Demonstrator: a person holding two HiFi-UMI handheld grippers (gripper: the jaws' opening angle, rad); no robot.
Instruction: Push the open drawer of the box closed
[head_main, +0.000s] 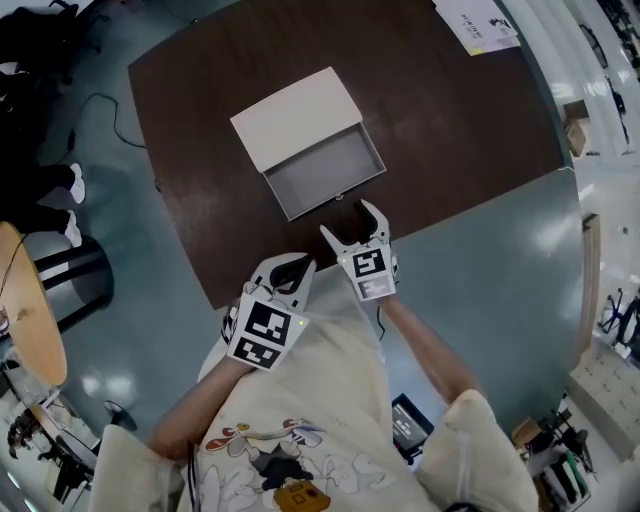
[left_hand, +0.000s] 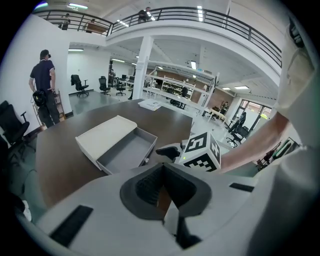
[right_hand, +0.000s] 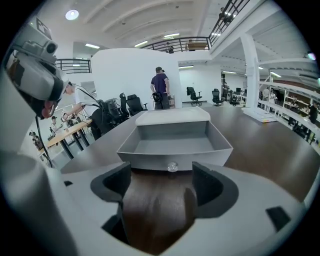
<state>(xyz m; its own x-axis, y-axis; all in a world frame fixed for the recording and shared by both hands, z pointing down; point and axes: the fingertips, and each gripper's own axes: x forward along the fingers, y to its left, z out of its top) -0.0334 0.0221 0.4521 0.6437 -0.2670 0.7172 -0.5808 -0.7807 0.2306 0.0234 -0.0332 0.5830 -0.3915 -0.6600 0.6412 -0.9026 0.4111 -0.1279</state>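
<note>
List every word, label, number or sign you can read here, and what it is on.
No text is readable.
Paper sheet: print too small to read.
Shirt: cartoon picture, no legible words.
Marker cubes: square patterns only.
Box and drawer: blank.

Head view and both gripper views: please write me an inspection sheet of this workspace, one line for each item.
Surface: dark brown table, bare around the box.
Job's things: white box; its grey drawer is pulled out and empty, with a small knob on the front.
Clutter: one printed sheet at the far table corner.
Grippers: left gripper shut, empty, near the table's edge; right gripper open, empty, with the knob just ahead of its gap.
Cables: black cable on the floor beside the table.
Surroundings: office chairs, a person standing.
</note>
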